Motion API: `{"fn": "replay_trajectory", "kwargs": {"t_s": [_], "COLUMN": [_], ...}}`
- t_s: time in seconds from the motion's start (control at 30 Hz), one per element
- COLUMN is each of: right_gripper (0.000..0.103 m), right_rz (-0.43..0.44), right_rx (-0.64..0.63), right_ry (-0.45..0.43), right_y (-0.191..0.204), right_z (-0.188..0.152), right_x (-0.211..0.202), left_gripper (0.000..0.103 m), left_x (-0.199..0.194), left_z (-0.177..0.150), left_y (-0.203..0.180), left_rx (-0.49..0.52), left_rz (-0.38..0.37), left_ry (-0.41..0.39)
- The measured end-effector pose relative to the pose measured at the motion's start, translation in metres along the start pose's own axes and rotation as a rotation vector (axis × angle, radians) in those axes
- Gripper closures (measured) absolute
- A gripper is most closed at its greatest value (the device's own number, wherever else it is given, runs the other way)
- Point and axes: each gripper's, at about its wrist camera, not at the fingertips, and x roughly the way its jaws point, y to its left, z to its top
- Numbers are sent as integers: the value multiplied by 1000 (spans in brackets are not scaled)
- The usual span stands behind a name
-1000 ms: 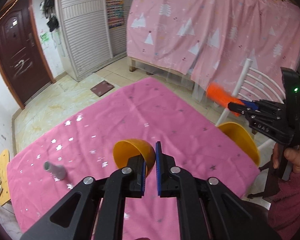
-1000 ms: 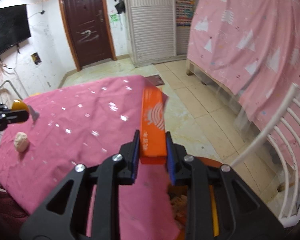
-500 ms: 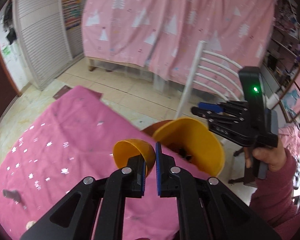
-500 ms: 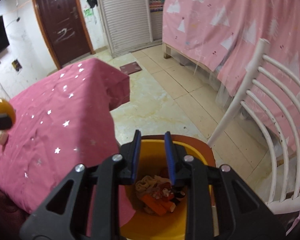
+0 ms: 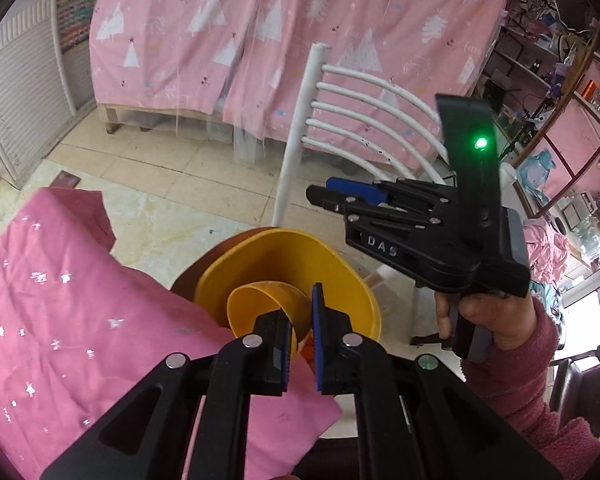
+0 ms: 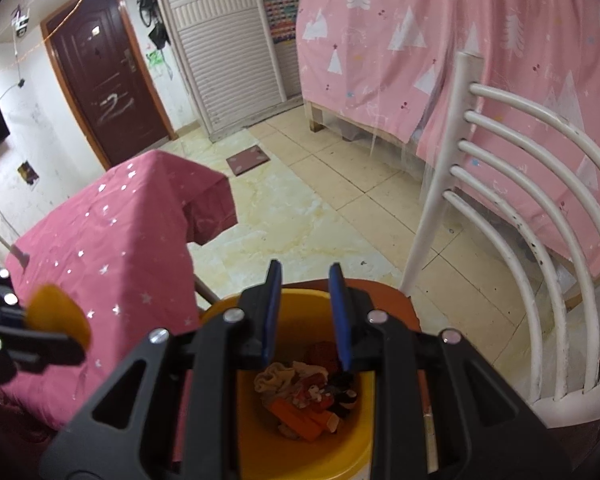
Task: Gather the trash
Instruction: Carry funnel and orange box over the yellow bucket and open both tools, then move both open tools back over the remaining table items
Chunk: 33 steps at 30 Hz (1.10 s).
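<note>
1. over the yellow bin [image 6: 300, 452] hangs the right gripper [image 6: 306, 316], its fingers spread with nothing between them.
2. inside the bin lies trash [image 6: 306, 400]: an orange wrapper, crumpled paper and dark scraps.
3. just left, the left gripper [image 5: 300, 334] pinches the rim of a small yellow bowl [image 5: 260, 304] above the bin's near edge.
4. left of the bin sits a table under a pink cloth [image 6: 112, 240]; a white chair [image 6: 512, 184] stands right.
</note>
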Motion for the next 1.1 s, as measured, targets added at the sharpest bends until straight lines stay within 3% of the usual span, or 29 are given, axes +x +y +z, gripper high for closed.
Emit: {"fn": "replay_trajectory", "kwargs": {"t_s": [0.07, 0.13, 0.23, 0.47, 0.6, 0.77, 0.9, 1.1], "right_gripper": [80, 80, 80, 78, 65, 63, 46, 37], "right_rz": [-1, 4, 5, 13, 20, 30, 40, 69], "right_rx": [14, 30, 37, 17, -7, -46, -86, -155], "right_ry": [-9, -16, -19, -19, -23, -16, -9, -1], "right_y": [-6, -11, -13, -1, 9, 33, 55, 99], "right_z": [-1, -1, 0, 4, 7, 13, 17, 22], "right_x": [-3, -5, -3, -3, -4, -1, 2, 8], "left_gripper": [93, 72, 57, 56, 56, 56, 56, 56], "left_x": [5, 8, 5, -7, -20, -38, -56, -86], "left_z": [1, 3, 4, 2, -3, -10, -19, -38], "left_y": [-5, -6, -6, 0, 8, 21, 35, 65], "left_rx": [9, 3, -2, -18, -37, -63, -83, -142], "left_rz": [0, -11, -14, -22, -17, -2, 14, 46], "left_ry": [11, 15, 5, -18, -38, -72, -106, -156]}}
